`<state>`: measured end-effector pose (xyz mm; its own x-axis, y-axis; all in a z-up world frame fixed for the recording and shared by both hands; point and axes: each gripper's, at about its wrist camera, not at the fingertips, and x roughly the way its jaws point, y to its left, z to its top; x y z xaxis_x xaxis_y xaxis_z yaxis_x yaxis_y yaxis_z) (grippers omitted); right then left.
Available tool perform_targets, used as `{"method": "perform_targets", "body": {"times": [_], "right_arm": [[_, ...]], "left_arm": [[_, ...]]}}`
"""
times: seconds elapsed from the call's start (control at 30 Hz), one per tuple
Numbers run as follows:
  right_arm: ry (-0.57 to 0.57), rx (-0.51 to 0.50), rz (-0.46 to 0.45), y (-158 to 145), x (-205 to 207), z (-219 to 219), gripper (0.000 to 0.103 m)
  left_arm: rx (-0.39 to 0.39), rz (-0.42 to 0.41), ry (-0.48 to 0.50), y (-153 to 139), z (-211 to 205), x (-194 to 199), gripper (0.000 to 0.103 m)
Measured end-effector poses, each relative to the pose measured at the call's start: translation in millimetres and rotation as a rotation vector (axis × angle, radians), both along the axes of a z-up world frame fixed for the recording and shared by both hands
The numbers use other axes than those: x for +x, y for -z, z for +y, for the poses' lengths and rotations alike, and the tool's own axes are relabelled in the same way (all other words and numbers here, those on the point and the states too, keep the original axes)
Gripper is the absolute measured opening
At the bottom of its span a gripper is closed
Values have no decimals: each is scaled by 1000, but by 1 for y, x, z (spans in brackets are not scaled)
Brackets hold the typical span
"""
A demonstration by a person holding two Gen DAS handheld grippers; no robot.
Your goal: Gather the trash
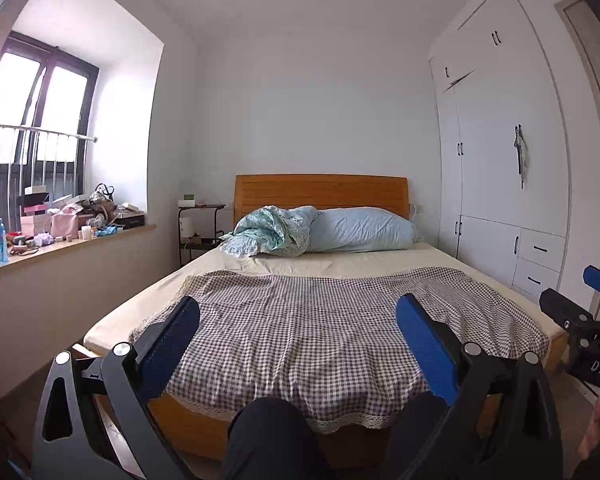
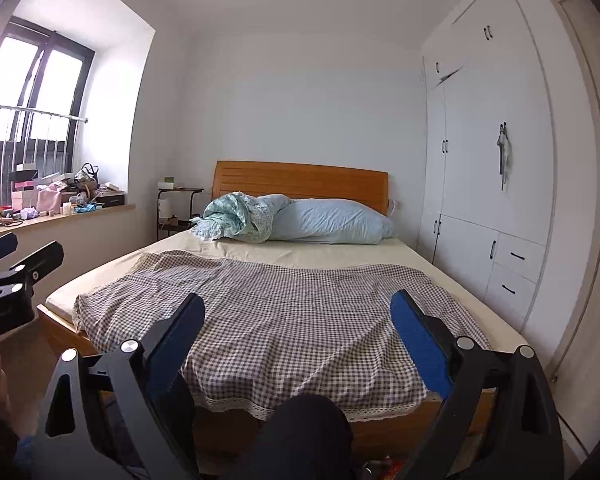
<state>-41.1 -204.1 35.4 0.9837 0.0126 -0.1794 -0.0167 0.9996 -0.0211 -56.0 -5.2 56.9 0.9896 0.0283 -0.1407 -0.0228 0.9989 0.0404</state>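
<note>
My left gripper (image 1: 298, 312) stands open over the foot of a bed (image 1: 112, 320), nothing between its blue pads. My right gripper (image 2: 298, 304) is open too, just to its right and at the same height, also empty. Each gripper shows at the edge of the other's view. A checked cloth (image 1: 300, 320) covers the near half of the bed. Small colourful scraps (image 2: 388, 468), perhaps wrappers, lie on the floor below the bed's foot, mostly hidden. A crumpled tissue (image 1: 43, 238) lies among clutter on the windowsill (image 1: 100, 240).
The person's dark-clad knee (image 1: 268, 432) is between me and the bed. Pillows (image 1: 360, 230) and a bunched quilt (image 1: 272, 230) lie at the wooden headboard. A blue bottle (image 1: 0, 242) and boxes crowd the windowsill. A side table (image 1: 200, 228) stands left of the bed, white wardrobes (image 1: 500, 160) right.
</note>
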Motion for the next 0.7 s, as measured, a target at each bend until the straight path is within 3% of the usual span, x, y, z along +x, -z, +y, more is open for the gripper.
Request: {"method": "perform_targets", "body": {"times": [0.1, 0.37, 0.7], "right_arm": [[13, -22, 26, 6, 3, 0, 90], [-7, -32, 49, 11, -1, 5, 90], [-43, -22, 66, 11, -2, 6, 90]], "left_arm": [[47, 6, 8, 3, -7, 0, 95], [-7, 6, 0, 1, 2, 2, 95], [-5, -15, -12, -2, 6, -1, 95]]}}
